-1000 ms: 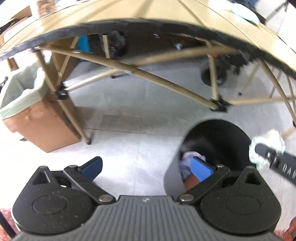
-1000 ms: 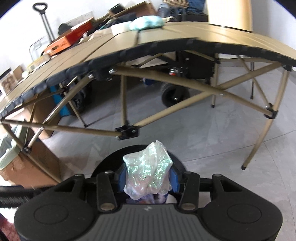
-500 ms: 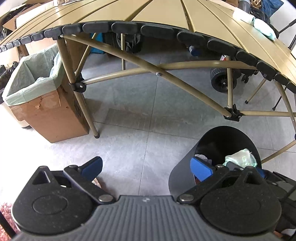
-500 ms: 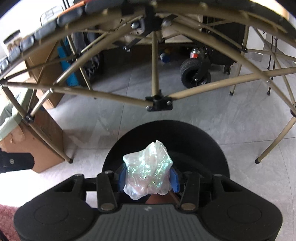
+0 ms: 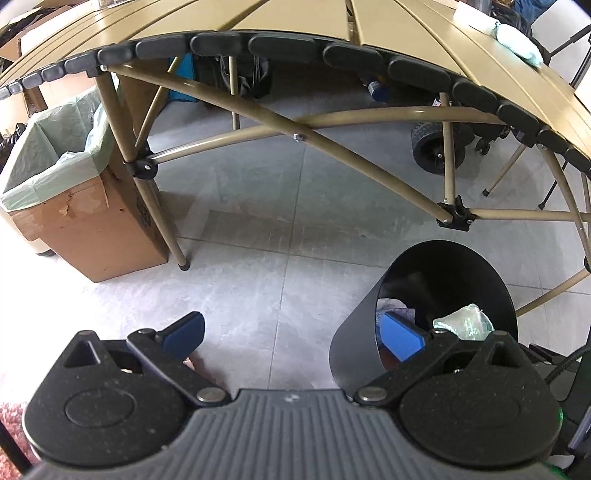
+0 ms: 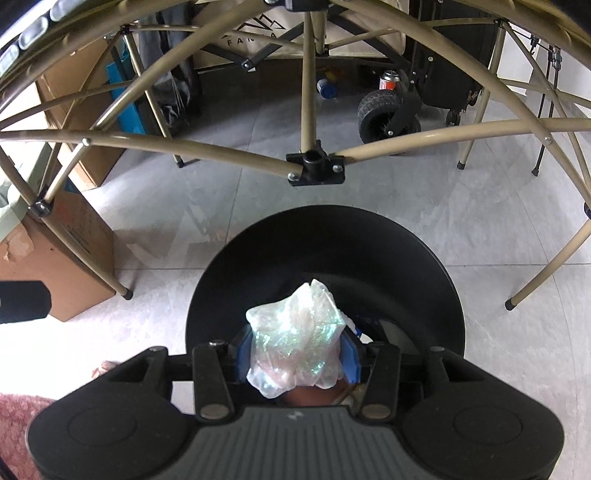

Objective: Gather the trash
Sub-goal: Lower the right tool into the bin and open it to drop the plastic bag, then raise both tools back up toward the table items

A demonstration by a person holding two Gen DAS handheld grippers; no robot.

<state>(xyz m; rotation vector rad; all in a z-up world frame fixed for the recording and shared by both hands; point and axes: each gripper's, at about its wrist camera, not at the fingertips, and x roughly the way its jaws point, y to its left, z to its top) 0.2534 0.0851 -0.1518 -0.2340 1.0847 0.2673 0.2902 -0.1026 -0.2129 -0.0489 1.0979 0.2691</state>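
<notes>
Clamped between the blue pads of the right gripper (image 6: pixel 297 360) is a crumpled wad of iridescent plastic wrap (image 6: pixel 295 347), held directly above the open mouth of a black bin (image 6: pixel 325 236). The jaws are pressed against both sides of the wad, which bulges up above them. Seen from the left wrist view, the same wad (image 5: pixel 463 325) is shown just inside the near rim of the bin (image 5: pixel 358 332), with pale scraps of other trash (image 5: pixel 393 306) lying deeper inside against the dark wall.

The left gripper (image 5: pixel 291 334) is held with its jaws wide apart and nothing between them; only grey floor tile (image 5: pixel 258 280) is seen in the gap. Its right pad is placed in front of the bin's opening, its left pad out over the bare floor.

The bin is stood on the floor just beside the folding worktop (image 5: pixel 295 14), whose tan slats and dark edge caps are arched across the top of the left view. Tan cross-braced legs (image 6: pixel 310 74) are joined at a black bracket (image 6: pixel 316 168) right behind the bin. A cardboard box (image 5: pixel 92 229) lined with a pale green bag is set to the left of the nearest leg. A pale bundle (image 5: pixel 517 40) is lain on the worktop at the far right. A black wheel (image 6: pixel 380 118) and a small can are seen farther back beneath the worktop.
</notes>
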